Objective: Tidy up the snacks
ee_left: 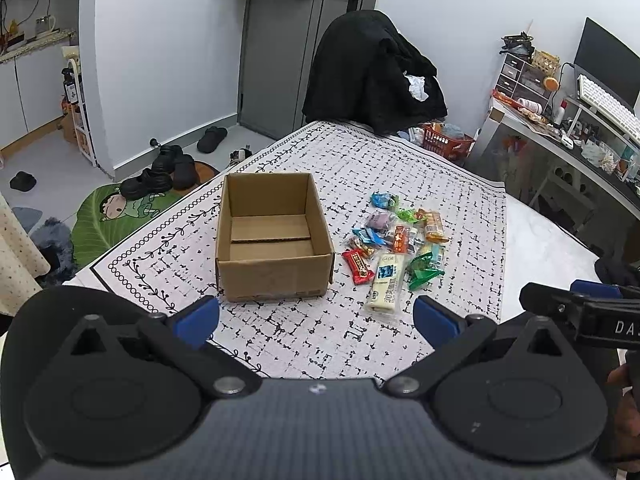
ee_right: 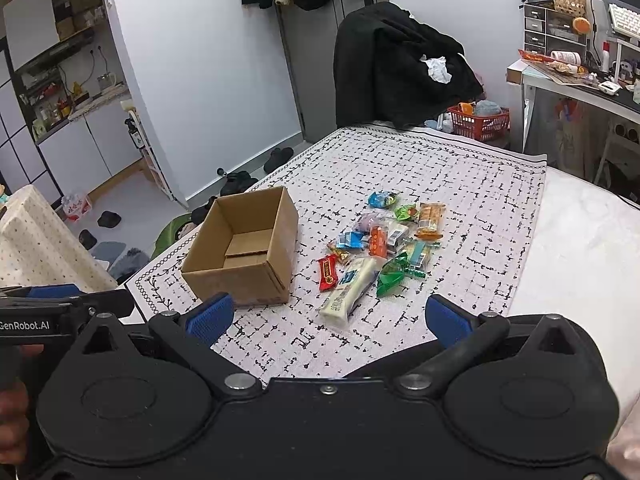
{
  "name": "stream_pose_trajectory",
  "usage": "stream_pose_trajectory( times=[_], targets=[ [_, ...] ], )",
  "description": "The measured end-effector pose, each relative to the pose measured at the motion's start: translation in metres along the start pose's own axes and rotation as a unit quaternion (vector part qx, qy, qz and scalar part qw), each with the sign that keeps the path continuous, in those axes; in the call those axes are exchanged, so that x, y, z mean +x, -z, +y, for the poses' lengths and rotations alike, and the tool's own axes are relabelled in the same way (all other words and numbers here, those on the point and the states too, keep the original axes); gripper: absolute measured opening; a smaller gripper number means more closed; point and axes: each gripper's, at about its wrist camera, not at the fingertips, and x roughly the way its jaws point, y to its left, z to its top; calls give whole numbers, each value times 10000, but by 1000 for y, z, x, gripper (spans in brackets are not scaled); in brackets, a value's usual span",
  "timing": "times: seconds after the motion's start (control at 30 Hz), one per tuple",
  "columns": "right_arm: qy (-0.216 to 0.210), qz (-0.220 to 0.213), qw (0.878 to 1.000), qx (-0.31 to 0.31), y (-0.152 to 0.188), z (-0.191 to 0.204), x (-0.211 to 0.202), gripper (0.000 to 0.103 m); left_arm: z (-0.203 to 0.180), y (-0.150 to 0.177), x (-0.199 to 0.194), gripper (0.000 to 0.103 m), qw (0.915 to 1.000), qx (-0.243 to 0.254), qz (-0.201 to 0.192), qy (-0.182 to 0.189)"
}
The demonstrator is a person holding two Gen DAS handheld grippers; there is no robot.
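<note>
Both my grippers hang above the near edge of the table, nothing held. My left gripper (ee_left: 316,320) has its blue pads spread wide; between them I see only the patterned cloth (ee_left: 280,148). My right gripper (ee_right: 330,318) is likewise spread wide and empty. Each shows at the edge of the other's view, so they sit side by side.

Box (ee_left: 272,236): brown cardboard, top open, upright on the cloth, left of the snacks. Inside I see only the bottom flaps.

Snacks (ee_left: 396,240): a loose pile of wrapped pieces on the cloth just right of the box, not touching it.
- White pack (ee_left: 386,284) with a blue label, longest item, nearest to me, lying flat.
- Red bar (ee_left: 359,266) just left of the white pack, closest to the box.
- Green wrapper (ee_left: 422,268) right of the white pack.
- Orange pack (ee_left: 433,224) at the pile's far right.
- Blue wrapper (ee_left: 383,200) at the far end.
- The middle pieces overlap; I cannot separate them.

Beyond the table: a chair draped with a black coat (ee_left: 372,76), and a red basket (ee_left: 448,140) on the floor to its right.
</note>
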Motion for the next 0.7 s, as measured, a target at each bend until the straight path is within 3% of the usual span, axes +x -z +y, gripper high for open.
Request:
stream_pose_trajectory(
  times=[0.7],
  targets=[
    [-81,71,9999,-1,-3,-5,10,103,-6,-2,8,103,10000,-40,-35,-17]
  ],
)
